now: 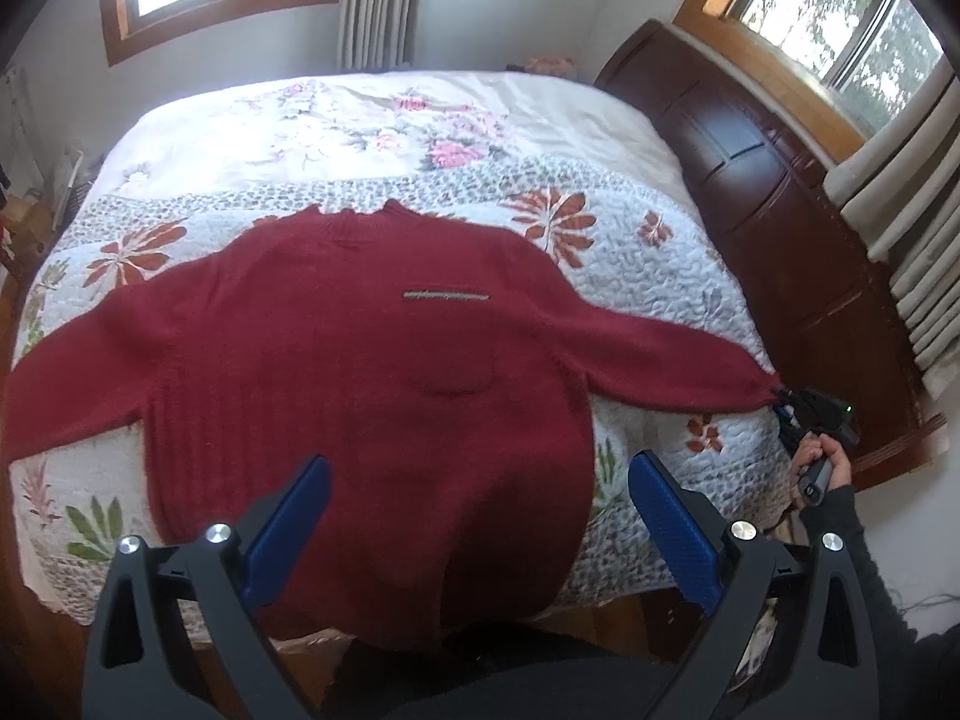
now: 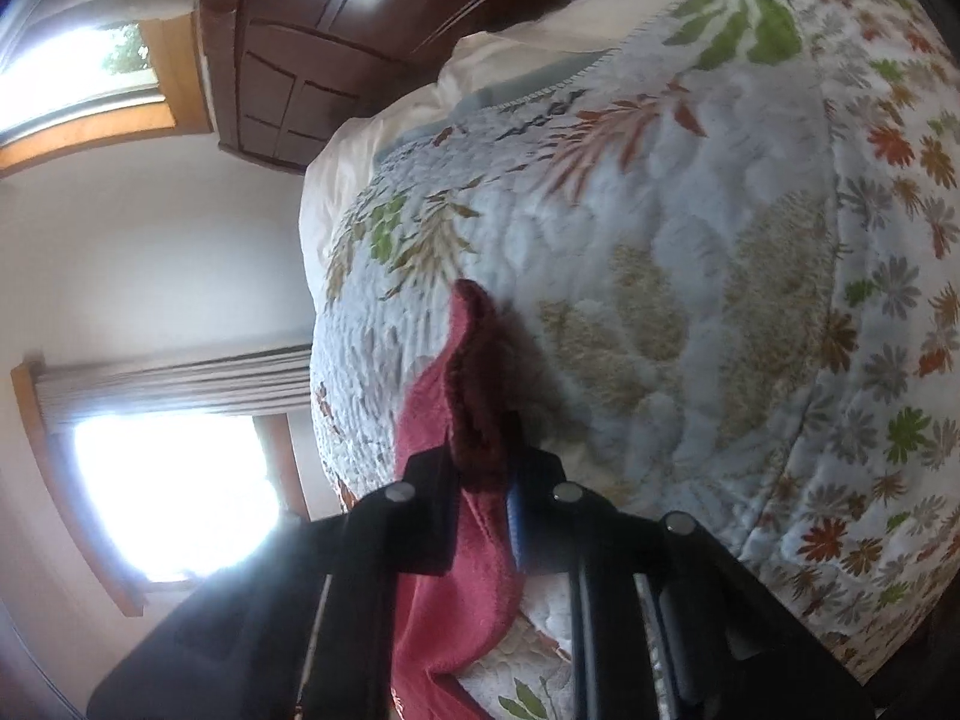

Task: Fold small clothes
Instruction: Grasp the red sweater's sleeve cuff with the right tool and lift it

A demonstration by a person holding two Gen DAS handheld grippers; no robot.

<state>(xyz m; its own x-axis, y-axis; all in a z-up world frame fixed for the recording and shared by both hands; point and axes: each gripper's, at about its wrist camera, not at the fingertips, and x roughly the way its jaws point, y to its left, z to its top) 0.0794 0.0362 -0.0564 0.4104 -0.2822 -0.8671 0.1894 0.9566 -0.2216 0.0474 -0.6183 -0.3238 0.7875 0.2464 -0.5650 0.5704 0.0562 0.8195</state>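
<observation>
Red knit sweater [image 1: 372, 372] lies spread on the bed [image 1: 630, 228], mid-frame. Right tongs [image 2: 483, 480] pinch its cuff at the right edge; left tongs [image 1: 480, 516] hover spread. Soft, floppy, likely stretchy: take cuffs or hem.

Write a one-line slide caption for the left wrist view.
Red sweater spread flat on floral quilt; open left gripper above hem, right gripper pinching sleeve cuff.
</observation>
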